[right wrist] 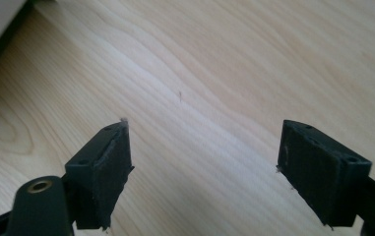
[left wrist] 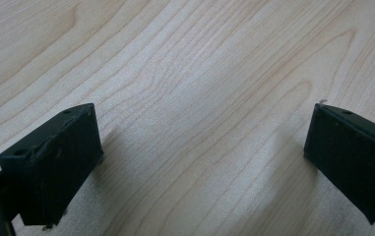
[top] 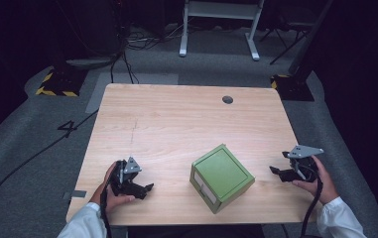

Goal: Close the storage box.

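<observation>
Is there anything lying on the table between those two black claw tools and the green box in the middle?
Nothing visible does. The green box with a pale front panel sits between the left gripper and right gripper, with bare wooden table on both sides. Both grippers are open and empty.

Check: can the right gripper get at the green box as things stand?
Probably yes. The right gripper sits at the table's right edge with its jaws open and pointed toward the green box; bare wooden table lies between them, nothing in the way.
</observation>
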Demonstrator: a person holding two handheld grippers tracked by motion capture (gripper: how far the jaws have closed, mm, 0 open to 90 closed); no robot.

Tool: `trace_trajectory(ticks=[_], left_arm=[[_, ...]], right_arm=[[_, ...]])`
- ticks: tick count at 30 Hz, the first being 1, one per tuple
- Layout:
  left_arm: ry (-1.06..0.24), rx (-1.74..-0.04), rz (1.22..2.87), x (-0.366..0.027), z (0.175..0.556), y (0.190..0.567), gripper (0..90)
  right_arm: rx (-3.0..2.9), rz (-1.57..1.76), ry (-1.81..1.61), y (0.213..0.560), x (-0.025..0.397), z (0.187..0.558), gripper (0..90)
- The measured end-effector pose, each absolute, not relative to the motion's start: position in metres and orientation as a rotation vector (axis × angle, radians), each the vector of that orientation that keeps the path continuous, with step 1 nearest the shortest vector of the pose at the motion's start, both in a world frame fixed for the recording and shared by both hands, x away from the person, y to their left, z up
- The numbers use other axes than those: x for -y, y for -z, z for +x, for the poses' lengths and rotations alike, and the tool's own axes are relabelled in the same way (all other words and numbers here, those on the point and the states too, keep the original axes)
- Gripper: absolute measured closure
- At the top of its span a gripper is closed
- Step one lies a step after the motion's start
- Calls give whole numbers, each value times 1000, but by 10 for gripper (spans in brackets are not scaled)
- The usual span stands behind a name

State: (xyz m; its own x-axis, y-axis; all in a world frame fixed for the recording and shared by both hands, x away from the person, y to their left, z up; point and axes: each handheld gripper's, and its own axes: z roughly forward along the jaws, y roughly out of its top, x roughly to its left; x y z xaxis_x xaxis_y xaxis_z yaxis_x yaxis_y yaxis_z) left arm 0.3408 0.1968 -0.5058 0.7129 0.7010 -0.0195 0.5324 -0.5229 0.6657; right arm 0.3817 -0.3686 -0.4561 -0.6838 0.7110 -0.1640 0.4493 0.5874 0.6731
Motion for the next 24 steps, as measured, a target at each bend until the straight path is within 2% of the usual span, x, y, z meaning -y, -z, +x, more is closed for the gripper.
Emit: trace_trajectory(ticks=[10,16,24], left_arm=[[-332,-937,2253,-197,341,506,10],[-334,-940,2253,-197,341,506,10],[-334,-940,2253,-197,341,506,10]], right_arm=[[-2390,1046,-843,487,394,372,197],[-2334,1148,-984,501,408,362,176],[-2276,1195,-999,504,409,359,150]])
